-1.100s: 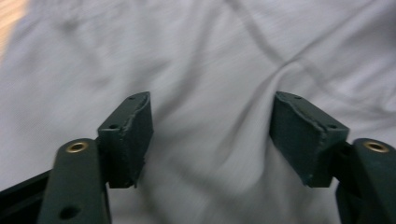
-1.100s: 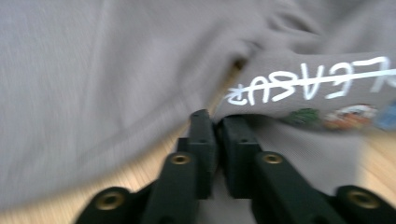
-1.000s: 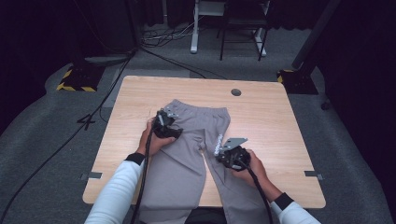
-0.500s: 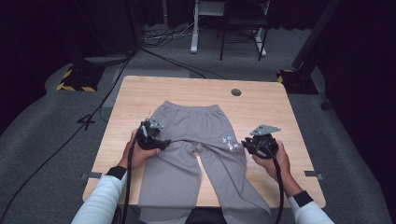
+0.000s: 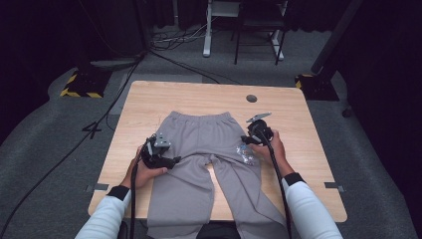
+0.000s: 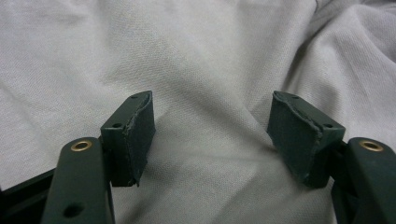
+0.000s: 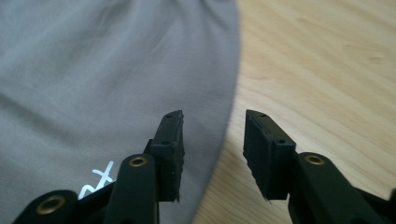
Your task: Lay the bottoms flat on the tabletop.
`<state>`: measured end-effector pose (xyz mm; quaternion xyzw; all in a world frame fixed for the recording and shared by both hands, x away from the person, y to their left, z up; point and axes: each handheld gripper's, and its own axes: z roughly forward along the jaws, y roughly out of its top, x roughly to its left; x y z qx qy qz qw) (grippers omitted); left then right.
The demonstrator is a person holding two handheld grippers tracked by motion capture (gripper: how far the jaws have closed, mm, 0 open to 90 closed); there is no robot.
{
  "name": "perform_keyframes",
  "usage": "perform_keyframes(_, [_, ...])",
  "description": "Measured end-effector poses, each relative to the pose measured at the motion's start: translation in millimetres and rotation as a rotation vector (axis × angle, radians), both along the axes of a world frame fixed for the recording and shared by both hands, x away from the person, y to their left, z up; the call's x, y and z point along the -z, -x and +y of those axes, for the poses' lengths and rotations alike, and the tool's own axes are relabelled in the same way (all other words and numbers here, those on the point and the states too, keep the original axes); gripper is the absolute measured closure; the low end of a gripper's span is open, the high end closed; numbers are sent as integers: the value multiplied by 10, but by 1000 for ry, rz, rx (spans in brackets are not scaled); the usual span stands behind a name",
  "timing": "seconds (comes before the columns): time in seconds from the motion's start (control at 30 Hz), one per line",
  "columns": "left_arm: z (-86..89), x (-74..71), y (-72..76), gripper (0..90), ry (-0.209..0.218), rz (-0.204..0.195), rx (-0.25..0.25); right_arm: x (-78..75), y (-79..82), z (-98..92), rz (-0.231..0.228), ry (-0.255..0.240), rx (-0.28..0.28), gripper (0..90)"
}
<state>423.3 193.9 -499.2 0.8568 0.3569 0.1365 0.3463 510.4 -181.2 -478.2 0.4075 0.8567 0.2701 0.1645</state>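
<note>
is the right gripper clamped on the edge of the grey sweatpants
Apart. In the right gripper view the right gripper has just been opening; its jaws straddle the side edge of the grey sweatpants, with a clear gap on both sides.

A pair of light grey trousers (image 5: 209, 164) lies spread flat on the wooden table (image 5: 149, 104), front up. The waistband points toward the far edge, near the table's middle. The two legs part below the crotch and run over the near edge. A small white print (image 5: 245, 152) marks the right hip. The cloth shows soft wrinkles.
</note>
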Motion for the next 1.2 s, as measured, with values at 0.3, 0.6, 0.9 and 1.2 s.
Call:
perform_keyframes(0.3, [-171, 6, -273, 310, 9, 0, -25, 29, -219, -213, -67, 79, 118, 722])
perform_keyframes(0.6, [-543, 10, -657, 288, 11, -2, -48, 23, -418, -616, -69, 93, 222, 657])
perform_keyframes(0.9, [-444, -105, -207, 193, 61, 61, 14, -95, 293, -378, -31, -155, -114, 382])
perform_keyframes(1.2, [-420, -25, 443, 193, 1, 57, 79, 90, 778, -299, 6, -75, -120, 381])
